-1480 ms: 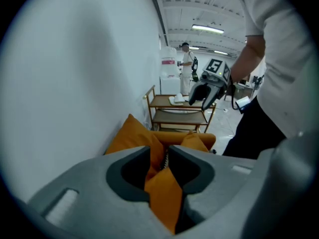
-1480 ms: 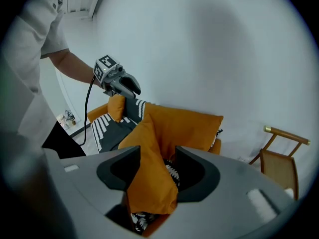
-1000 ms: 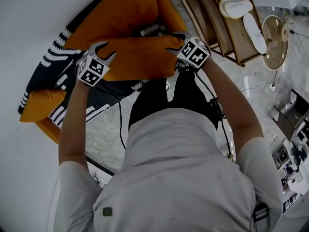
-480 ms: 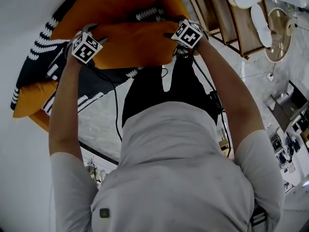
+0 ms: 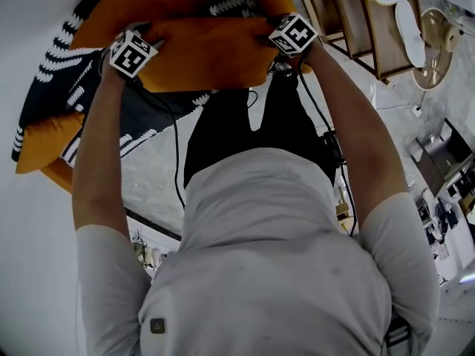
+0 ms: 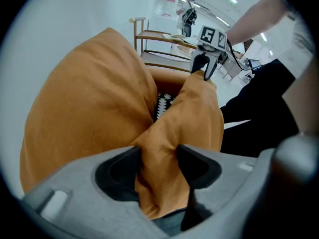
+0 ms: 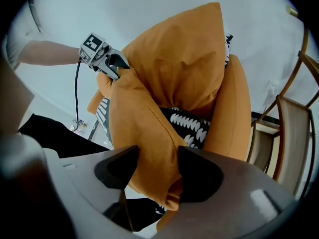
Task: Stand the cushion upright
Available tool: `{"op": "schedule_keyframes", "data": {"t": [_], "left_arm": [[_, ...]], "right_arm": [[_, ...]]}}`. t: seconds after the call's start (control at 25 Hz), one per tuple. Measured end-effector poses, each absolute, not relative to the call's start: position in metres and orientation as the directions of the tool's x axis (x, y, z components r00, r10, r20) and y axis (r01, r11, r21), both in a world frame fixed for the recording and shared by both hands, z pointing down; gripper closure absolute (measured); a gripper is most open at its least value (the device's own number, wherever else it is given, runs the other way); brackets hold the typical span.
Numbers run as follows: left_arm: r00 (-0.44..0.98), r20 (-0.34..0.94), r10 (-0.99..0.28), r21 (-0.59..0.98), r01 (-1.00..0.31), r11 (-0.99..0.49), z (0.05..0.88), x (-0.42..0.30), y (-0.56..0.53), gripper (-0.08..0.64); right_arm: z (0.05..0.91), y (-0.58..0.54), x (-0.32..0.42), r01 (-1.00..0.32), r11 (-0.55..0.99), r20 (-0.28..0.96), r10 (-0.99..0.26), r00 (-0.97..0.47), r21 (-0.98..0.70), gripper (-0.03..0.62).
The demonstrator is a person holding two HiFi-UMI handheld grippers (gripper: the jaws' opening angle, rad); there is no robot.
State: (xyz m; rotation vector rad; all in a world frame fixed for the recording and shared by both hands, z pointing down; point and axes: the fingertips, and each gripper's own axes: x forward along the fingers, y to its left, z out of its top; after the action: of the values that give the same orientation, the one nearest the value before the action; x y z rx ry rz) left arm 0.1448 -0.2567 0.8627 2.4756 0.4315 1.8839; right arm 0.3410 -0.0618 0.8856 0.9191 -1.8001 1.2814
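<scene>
Across the top of the head view, the cushion [image 5: 208,54] lies with its long axis running left to right, my left gripper [image 5: 142,34] and right gripper [image 5: 271,41] each closing onto one end corner, equally near.

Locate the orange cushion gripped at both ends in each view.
Head view: top centre, the cushion spans from the left gripper to the right gripper, whose jaws are closing on its corners.
Left gripper view: cushion at centre, running up-right from the bottom.
Right gripper view: cushion centre-left, rising from the bottom.
Shared landmark: black-and-white patterned cloth behind it.
</scene>
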Motion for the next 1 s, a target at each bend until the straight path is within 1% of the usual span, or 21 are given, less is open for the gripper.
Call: {"op": "schedule_keyframes", "data": {"t": [0.08,0.16,0.24,0.32,0.4,0.52,0.68,1.0], "left_arm": [[0.224,0.951,0.211,0.161,0.223,-0.961,0.863,0.142,-0.254,0.356],[0.209,0.957,0.200,0.149,0.236,-0.960,0.863,0.138,-0.250,0.419],[0.204,0.960,0.190,0.138,0.246,-0.960,0.863,0.136,-0.245,0.469],[0.202,0.962,0.183,0.130,0.249,-0.960,0.862,0.131,-0.238,0.504],[0.203,0.963,0.176,0.124,0.244,-0.962,0.860,0.127,-0.234,0.521],[0.220,0.961,0.168,0.122,0.206,-0.971,0.852,0.121,-0.232,0.525],[0.259,0.952,0.160,0.133,0.120,-0.984,0.838,0.107,-0.225,0.526],[0.296,0.948,0.117,0.097,0.083,-0.992,0.794,0.069,-0.196,0.529]], "right_arm": [[0.884,-0.060,0.337,-0.861,0.250,0.866,-0.129,-0.483,-0.443,0.350],[0.881,-0.057,0.335,-0.860,0.267,0.871,-0.119,-0.476,-0.434,0.404],[0.878,-0.054,0.334,-0.859,0.295,0.877,-0.114,-0.466,-0.419,0.451],[0.875,-0.050,0.330,-0.854,0.321,0.881,-0.104,-0.462,-0.410,0.486],[0.870,-0.047,0.326,-0.846,0.346,0.882,-0.094,-0.462,-0.407,0.513],[0.861,-0.042,0.319,-0.834,0.382,0.886,-0.077,-0.458,-0.398,0.540],[0.848,-0.033,0.306,-0.817,0.418,0.884,-0.065,-0.463,-0.398,0.549],[0.804,-0.013,0.280,-0.787,0.500,0.884,-0.084,-0.460,-0.362,0.554]]}}
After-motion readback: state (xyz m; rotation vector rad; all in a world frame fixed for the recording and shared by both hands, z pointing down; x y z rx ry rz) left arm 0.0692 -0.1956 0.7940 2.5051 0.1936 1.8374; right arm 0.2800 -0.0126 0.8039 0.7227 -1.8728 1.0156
